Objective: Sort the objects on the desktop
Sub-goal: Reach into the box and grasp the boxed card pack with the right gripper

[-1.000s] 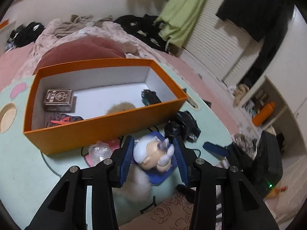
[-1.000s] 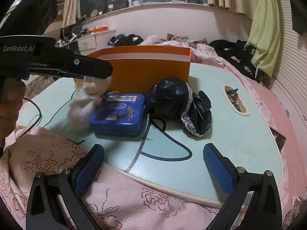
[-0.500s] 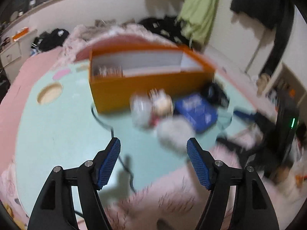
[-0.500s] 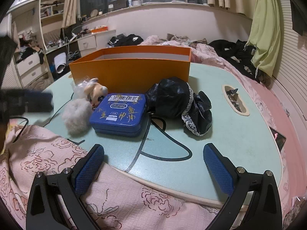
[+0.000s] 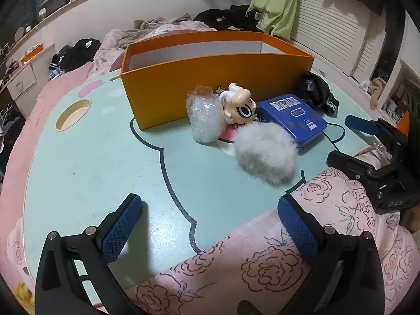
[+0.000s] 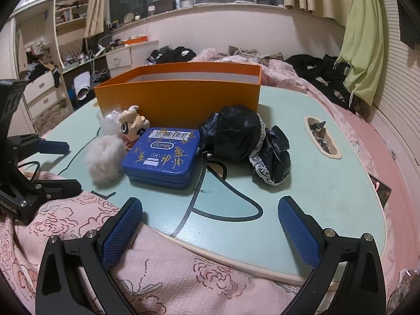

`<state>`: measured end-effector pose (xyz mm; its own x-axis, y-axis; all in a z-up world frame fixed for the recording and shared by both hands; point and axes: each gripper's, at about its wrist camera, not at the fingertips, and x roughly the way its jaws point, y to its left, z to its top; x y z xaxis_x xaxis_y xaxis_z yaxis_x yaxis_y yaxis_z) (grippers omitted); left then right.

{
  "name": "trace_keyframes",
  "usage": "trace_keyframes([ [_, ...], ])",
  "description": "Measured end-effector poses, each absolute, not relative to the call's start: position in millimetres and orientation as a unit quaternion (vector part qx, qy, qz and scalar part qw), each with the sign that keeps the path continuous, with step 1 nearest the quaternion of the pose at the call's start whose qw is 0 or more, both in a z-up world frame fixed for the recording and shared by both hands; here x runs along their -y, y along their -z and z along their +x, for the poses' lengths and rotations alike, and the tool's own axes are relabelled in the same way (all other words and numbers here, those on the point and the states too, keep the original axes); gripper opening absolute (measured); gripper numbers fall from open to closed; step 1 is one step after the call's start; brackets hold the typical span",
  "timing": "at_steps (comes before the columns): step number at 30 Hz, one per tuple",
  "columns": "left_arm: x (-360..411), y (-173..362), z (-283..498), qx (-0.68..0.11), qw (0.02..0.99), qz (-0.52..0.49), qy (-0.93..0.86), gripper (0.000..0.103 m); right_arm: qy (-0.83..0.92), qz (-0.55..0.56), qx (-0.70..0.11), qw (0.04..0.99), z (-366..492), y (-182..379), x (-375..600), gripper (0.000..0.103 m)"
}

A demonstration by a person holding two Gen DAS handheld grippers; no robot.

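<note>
The left gripper [image 5: 210, 225], black with blue textured pads, angles down over the near edge of the pale green tabletop [image 5: 92, 162]; its jaws are opening, spread wide with nothing between them. The right gripper [image 6: 210, 228] of the same make also tilts down at the near edge, above a pink rose-printed blanket [image 6: 183, 283], its jaws wide apart and empty. In the right wrist view the left gripper's body shows at the far left, part of the word "Robot.AI" legible on it; in the left wrist view the right gripper carries the letters "DAS".

A flat blue metal tin [image 6: 164, 155] lies ahead of the right gripper, printed "durex" under a barcode sticker, with gold handwriting across the lid. Touching its left side are a white fluffy pom-pom [image 5: 265, 155] and a small cream cartoon figurine [image 5: 240, 107] lying on its side, with a crumpled clear plastic bag [image 5: 206, 118] just beside the figurine. A black plastic bag with white lace trim [image 6: 244, 139] sits right of the tin. All lie ahead of both grippers, well apart from the pads, in front of the open orange cardboard box [image 5: 210, 78].
</note>
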<state>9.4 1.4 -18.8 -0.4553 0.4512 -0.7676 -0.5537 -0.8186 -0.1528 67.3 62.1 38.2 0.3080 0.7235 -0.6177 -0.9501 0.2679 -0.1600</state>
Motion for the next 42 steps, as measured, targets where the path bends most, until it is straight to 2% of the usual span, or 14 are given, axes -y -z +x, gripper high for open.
trace_keyframes([
  [13, 1.9, 12.5, 14.6, -0.060, 0.297, -0.429, -0.851, 0.103, -0.539, -0.258, -0.221, 0.770, 67.1, -38.3, -61.9, 0.103],
  [15, 2.2, 10.7, 15.3, -0.060, 0.297, -0.429, -0.851, 0.103, -0.551, -0.257, -0.226, 0.761, 67.4, -40.5, -62.6, 0.100],
  [17, 2.8, 10.1, 16.0, -0.060, 0.297, -0.429, -0.851, 0.103, -0.578, -0.244, -0.233, 0.743, 64.4, -50.6, -63.0, 0.092],
  [21, 3.6, 10.3, 15.9, -0.060, 0.297, -0.429, -0.851, 0.103, -0.645, -0.187, -0.246, 0.699, 55.0, -97.8, -76.7, 0.092],
  [23, 3.5, 10.2, 16.0, -0.060, 0.297, -0.429, -0.851, 0.103, -0.666, -0.159, -0.280, 0.673, 57.9, -125.3, -105.7, 0.092],
  [26, 3.9, 10.1, 15.8, -0.060, 0.298, -0.429, -0.851, 0.103, -0.674, -0.106, -0.389, 0.619, 79.4, -144.9, -180.0, 0.092],
  [29, 4.7, 9.5, 17.1, -0.060, 0.298, -0.428, -0.851, 0.103, -0.624, -0.114, -0.489, 0.599, 95.1, -126.1, -270.5, 0.092],
  [31, 5.1, 9.3, 17.7, -0.059, 0.298, -0.427, -0.852, 0.103, -0.587, -0.142, -0.523, 0.601, 94.7, -104.7, -310.4, 0.092],
  [37, 4.9, 9.2, 19.2, -0.057, 0.300, -0.422, -0.854, 0.103, -0.480, -0.210, -0.544, 0.655, 113.6, -59.1, -372.1, 0.088],
  [38, 4.7, 9.1, 19.3, -0.056, 0.300, -0.421, -0.854, 0.103, -0.471, -0.210, -0.551, 0.656, 117.0, -54.6, -375.4, 0.085],
  [42, 5.1, 8.6, 19.1, -0.055, 0.301, -0.419, -0.855, 0.103, -0.462, -0.223, -0.548, 0.661, 120.4, -50.6, -388.9, 0.084],
])
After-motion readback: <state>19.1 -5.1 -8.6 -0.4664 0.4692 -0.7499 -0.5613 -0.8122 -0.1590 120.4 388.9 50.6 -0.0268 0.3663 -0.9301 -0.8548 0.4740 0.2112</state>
